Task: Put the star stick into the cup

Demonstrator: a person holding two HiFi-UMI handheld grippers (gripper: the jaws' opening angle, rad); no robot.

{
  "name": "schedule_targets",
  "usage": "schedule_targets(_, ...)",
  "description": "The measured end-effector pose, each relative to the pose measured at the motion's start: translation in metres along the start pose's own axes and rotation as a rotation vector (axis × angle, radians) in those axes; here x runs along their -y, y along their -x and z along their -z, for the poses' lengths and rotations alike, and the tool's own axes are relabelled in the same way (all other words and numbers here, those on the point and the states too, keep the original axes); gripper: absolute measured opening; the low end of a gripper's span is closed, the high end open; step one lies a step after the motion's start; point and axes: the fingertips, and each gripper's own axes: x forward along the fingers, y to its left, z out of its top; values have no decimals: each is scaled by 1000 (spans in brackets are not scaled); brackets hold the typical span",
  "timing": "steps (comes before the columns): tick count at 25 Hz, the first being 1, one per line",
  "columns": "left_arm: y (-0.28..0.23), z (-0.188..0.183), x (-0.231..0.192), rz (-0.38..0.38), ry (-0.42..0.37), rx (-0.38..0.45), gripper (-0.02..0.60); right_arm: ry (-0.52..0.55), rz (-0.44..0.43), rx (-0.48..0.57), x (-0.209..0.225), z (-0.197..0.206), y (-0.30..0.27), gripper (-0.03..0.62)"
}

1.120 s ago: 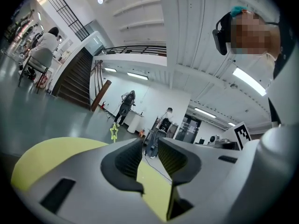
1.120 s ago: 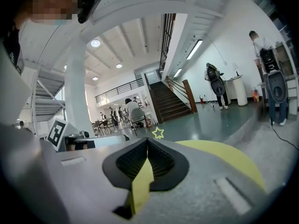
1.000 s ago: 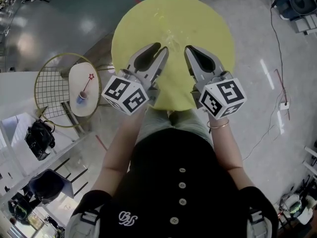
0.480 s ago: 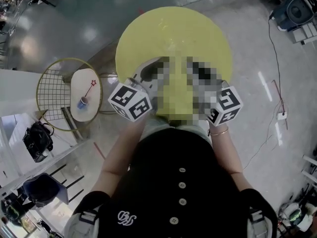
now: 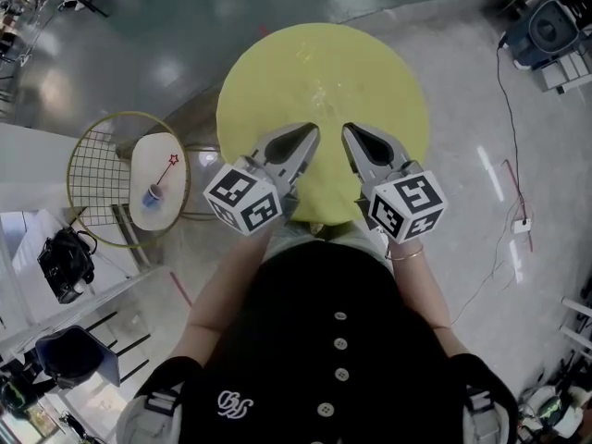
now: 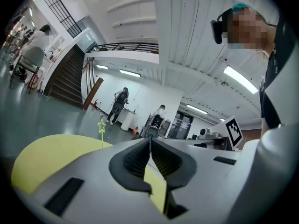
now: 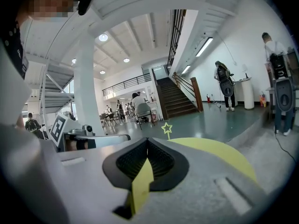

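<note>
- Head view: the L gripper (image 5: 313, 131) and R gripper (image 5: 348, 130) are held side by side over the near edge of the yellow table (image 5: 324, 44), tips pointed to its ctr. Only a faint glint is seen mid-table; no cup can be made out there.
- Also head view: well off the table's left edge, a red star stick (image 5: 167, 167) is seen leaning out of a small cup (image 5: 153, 195) on a white side table (image 5: 146, 151).
- L gripper view: the L gripper (image 6: 150, 140) is seen w/ jaws pressed together and nothing between them. A pale green star stick (image 6: 101, 127) stands upright on the table (image 6: 51, 153), beyond the tips.
- R gripper view: the R gripper (image 7: 147, 140) is likewise closed tip to tip and empty. The star stick (image 7: 167, 129) stands upright farther onto the table (image 7: 219, 155); what props it is hidden.
- Step, as judged: nothing is gripped, so either a start or a finish is meant; which one can't be told.
- If a start: one claw must be opened, brought fwd to the stick's shaft and closed on it; the cup must be found first.
</note>
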Motion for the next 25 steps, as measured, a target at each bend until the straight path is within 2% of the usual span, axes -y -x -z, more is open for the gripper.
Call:
schedule_targets(10,-1,18,10,26,25,-51,15,3,-40,-23,-15,12,2,3)
schedule_targets(25,-2,11,8,30,26,-30,15,3,-22,4,-13,7,2,3)
